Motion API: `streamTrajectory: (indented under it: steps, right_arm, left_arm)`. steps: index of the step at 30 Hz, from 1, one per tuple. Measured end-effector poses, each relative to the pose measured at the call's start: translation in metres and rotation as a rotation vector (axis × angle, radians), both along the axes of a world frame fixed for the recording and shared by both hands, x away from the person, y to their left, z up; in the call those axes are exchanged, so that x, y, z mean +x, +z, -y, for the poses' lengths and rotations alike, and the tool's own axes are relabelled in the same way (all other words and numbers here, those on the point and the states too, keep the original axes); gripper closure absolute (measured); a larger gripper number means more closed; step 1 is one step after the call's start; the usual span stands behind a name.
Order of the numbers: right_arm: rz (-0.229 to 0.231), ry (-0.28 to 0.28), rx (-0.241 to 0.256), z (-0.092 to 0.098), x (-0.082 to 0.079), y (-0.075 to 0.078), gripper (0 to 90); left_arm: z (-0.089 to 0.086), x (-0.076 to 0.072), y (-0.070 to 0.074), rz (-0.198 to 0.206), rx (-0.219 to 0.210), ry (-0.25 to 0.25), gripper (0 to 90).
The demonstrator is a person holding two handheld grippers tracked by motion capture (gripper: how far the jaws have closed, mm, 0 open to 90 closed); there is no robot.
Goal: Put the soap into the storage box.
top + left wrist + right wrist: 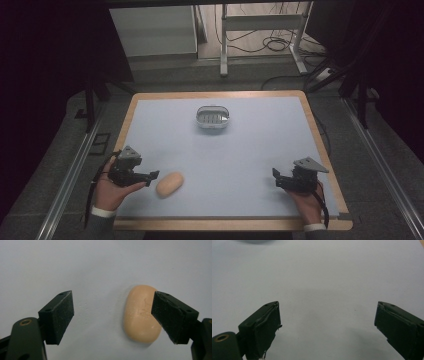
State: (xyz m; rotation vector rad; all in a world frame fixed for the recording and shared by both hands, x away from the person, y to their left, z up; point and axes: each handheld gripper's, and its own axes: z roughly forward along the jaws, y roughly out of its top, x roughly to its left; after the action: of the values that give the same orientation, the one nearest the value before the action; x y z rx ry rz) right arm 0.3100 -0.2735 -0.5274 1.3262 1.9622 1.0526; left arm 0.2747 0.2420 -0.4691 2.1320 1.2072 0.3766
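A peach-coloured oval bar of soap (169, 184) lies on the pale blue mat near the front left. My left gripper (153, 176) is open just left of it, tips nearly at the bar. In the left gripper view the soap (140, 315) lies ahead and to the right, partly behind the right jaw, and the left gripper (113, 317) has nothing between its jaws. My right gripper (275, 176) rests open at the front right over bare mat; the right gripper view shows its jaws (327, 322) wide apart. A small white soap dish (212, 117) stands at the back centre.
The blue mat (250, 145) covers a table with a wooden rim (320, 145). Beyond the far edge are a white metal frame (260, 35) and loose cables on the floor. Metal rails run along both sides of the table.
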Motion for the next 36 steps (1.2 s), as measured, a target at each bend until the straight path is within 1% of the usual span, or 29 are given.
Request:
streamTrajectory:
  steps: [2,6,8,10,12,16,18,21,24,25,27,29,30,31,33,36]
  right_arm:
    - [-0.002,0.000,0.004,0.001,0.000,0.000,6.8]
    - [-0.007,-0.003,0.014,0.001,0.000,0.000,6.8]
    - [-0.006,-0.004,0.019,0.002,0.001,0.000,6.8]
    - [-0.007,-0.005,0.019,0.002,0.001,0.000,6.8]
    - [-0.009,-0.007,0.019,0.002,0.001,0.000,6.8]
    - [-0.010,-0.010,0.015,0.002,0.001,0.000,6.8]
    - [-0.010,-0.010,0.014,0.002,0.001,0.000,6.8]
    - [-0.015,-0.010,0.021,0.003,0.001,0.000,6.8]
    - [-0.018,-0.015,0.034,0.004,0.002,0.000,6.8]
    - [-0.018,-0.016,0.036,0.004,0.002,0.000,6.8]
    - [-0.018,-0.016,0.034,0.004,0.002,0.000,6.8]
    - [-0.017,-0.015,0.032,0.003,0.002,0.000,6.8]
    - [-0.017,-0.016,0.032,0.003,0.002,0.000,6.8]
    - [-0.017,-0.016,0.031,0.003,0.002,0.000,6.8]
    - [-0.019,-0.015,0.031,0.003,0.002,0.000,6.8]
    - [-0.017,-0.015,0.027,0.003,0.002,0.000,6.8]
  left_arm:
    - [0.003,0.002,0.001,-0.006,0.013,-0.007,18.3]
    - [0.007,0.004,0.000,-0.020,0.026,-0.016,18.4]
    - [0.012,0.005,-0.002,-0.031,0.037,-0.029,18.4]
    - [0.014,0.006,-0.002,-0.033,0.040,-0.032,18.4]
    - [0.019,0.007,-0.004,-0.041,0.046,-0.044,18.4]
    - [0.026,0.009,-0.006,-0.051,0.062,-0.062,18.2]
    - [0.030,0.010,-0.008,-0.063,0.076,-0.072,18.2]
    - [0.032,0.011,-0.008,-0.066,0.077,-0.072,18.4]
    - [0.036,0.013,-0.012,-0.078,0.084,-0.080,18.4]
    - [0.040,0.014,-0.016,-0.091,0.092,-0.089,18.4]
    - [0.043,0.014,-0.019,-0.095,0.099,-0.093,18.4]
    - [0.047,0.015,-0.023,-0.108,0.113,-0.099,18.4]
    - [0.051,0.016,-0.027,-0.118,0.128,-0.108,18.5]
    - [0.051,0.016,-0.027,-0.118,0.128,-0.108,18.5]
    - [0.055,0.016,-0.032,-0.132,0.139,-0.116,18.6]
    - [0.058,0.016,-0.036,-0.145,0.144,-0.121,18.8]
